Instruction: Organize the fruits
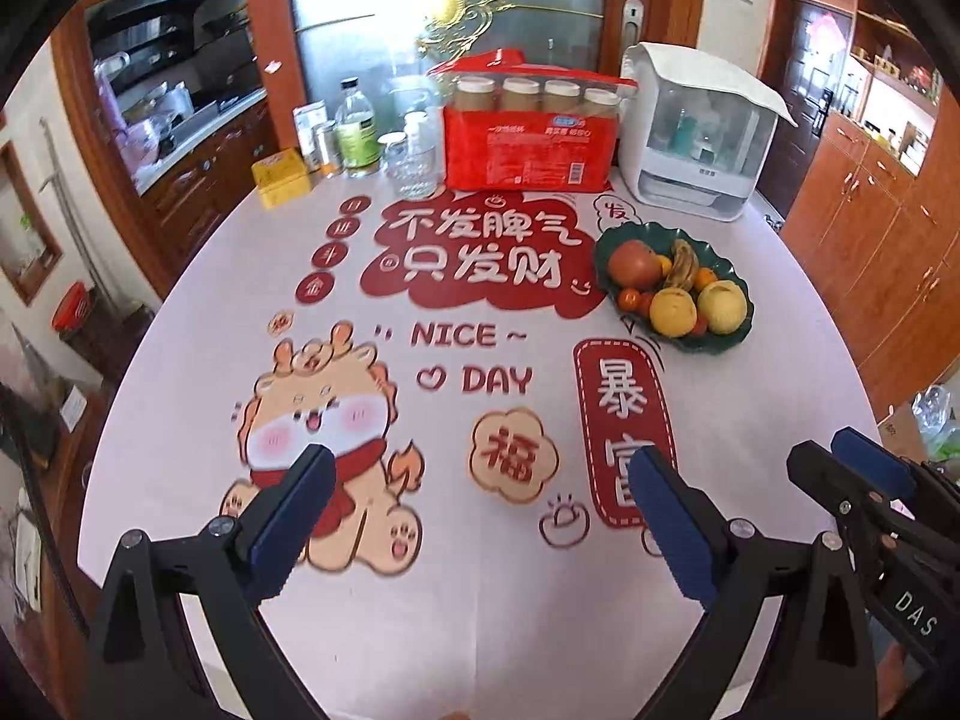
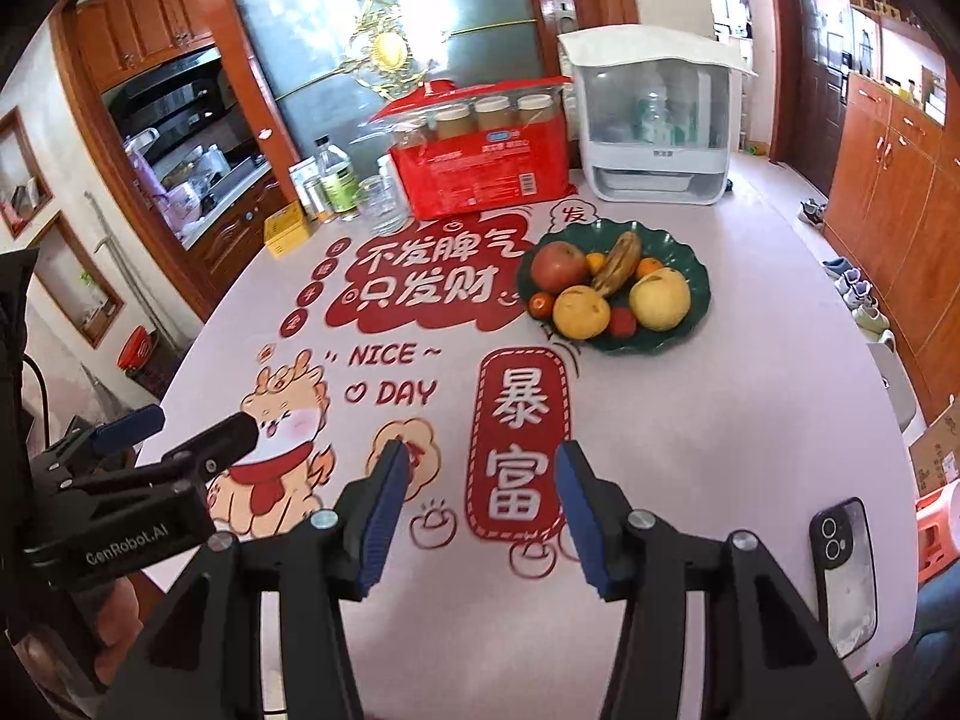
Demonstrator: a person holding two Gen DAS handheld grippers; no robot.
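A dark green scalloped plate (image 2: pixel 699 291) on the pale printed tablecloth (image 2: pixel 750 420) holds the fruit: a red apple (image 2: pixel 559 266), a brown-spotted banana (image 2: pixel 618 263), a yellow pear (image 2: pixel 660 299), an orange citrus (image 2: pixel 581 312) and small tangerines. The left gripper (image 1: pixel 480 522) hovers above the cloth, jaws wide apart and empty. The right gripper (image 2: pixel 480 507) hangs beside it, jaws partly apart, holding nothing, near a black-cased phone (image 2: pixel 843 576).

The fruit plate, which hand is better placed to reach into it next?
Probably the right. The green plate of fruit sits on the right side of the table, closer to the right gripper; the left gripper is farther off. Both jaws are open and empty.
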